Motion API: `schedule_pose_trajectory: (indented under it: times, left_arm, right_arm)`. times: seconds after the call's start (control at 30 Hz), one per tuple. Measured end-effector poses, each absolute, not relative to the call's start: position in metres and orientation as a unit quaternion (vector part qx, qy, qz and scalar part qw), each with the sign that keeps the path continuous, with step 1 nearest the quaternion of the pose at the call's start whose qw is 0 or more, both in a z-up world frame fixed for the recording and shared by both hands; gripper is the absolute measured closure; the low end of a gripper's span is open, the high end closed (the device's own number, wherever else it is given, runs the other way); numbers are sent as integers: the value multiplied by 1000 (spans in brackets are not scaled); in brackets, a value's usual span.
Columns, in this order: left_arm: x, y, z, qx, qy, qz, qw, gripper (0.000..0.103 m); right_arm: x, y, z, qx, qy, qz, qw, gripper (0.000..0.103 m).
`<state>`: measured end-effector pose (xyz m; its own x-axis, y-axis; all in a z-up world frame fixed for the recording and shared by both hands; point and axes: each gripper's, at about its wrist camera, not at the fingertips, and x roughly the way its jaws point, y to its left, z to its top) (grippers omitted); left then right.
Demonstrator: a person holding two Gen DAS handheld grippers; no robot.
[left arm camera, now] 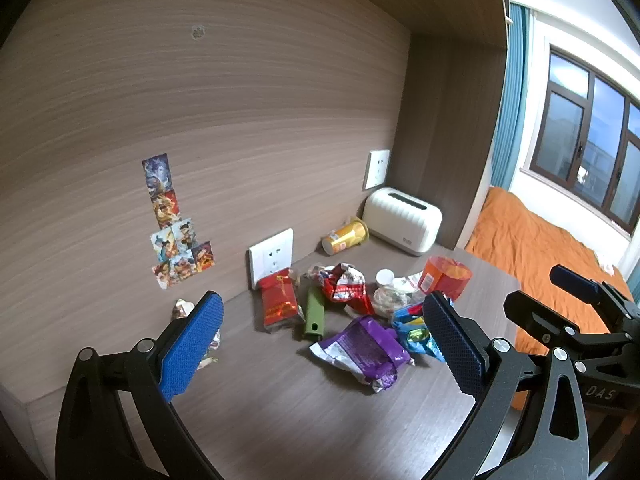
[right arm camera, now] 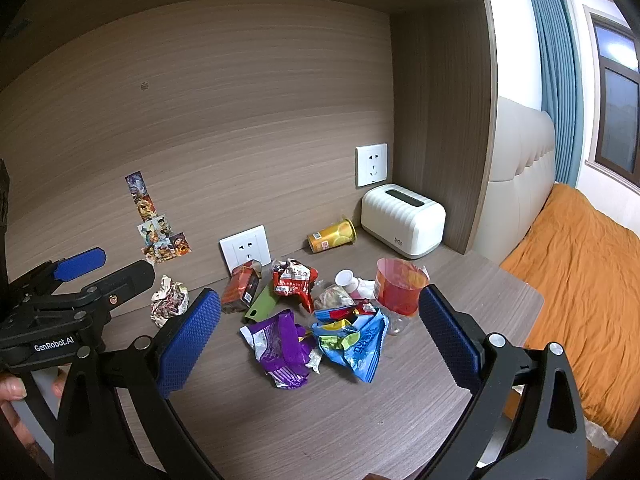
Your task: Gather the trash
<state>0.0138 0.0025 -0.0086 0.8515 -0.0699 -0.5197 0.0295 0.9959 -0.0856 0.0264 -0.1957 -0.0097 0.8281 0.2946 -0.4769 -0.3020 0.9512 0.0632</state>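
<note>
Trash lies in a heap on the wooden desk (right arm camera: 320,420): a purple wrapper (right arm camera: 280,348), a blue wrapper (right arm camera: 362,348), a red crumpled wrapper (right arm camera: 294,280), a red packet (right arm camera: 240,292), a green flat piece (right arm camera: 262,300), an orange-red cup (right arm camera: 398,286) and a crumpled paper ball (right arm camera: 170,304). A yellow can (right arm camera: 332,236) lies on its side by the wall. My right gripper (right arm camera: 320,332) is open above the desk, in front of the heap. My left gripper (left arm camera: 320,344) is open too, with the purple wrapper (left arm camera: 360,352) between its fingers' line of sight. Both are empty.
A white ribbed box (right arm camera: 402,220) stands in the back right corner. Wall sockets (right arm camera: 246,248) and stickers (right arm camera: 160,232) are on the back panel. A bed with an orange cover (right arm camera: 580,280) lies right of the desk edge. The other gripper shows at each view's side.
</note>
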Motion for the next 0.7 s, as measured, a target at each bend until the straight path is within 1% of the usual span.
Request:
schedule_pose_trajectory:
  times: [0.7]
  left_arm:
    - [12, -3, -9, -36, 273, -27, 961, 5]
  right_arm:
    - [27, -198, -14, -3, 251, 156, 955, 4]
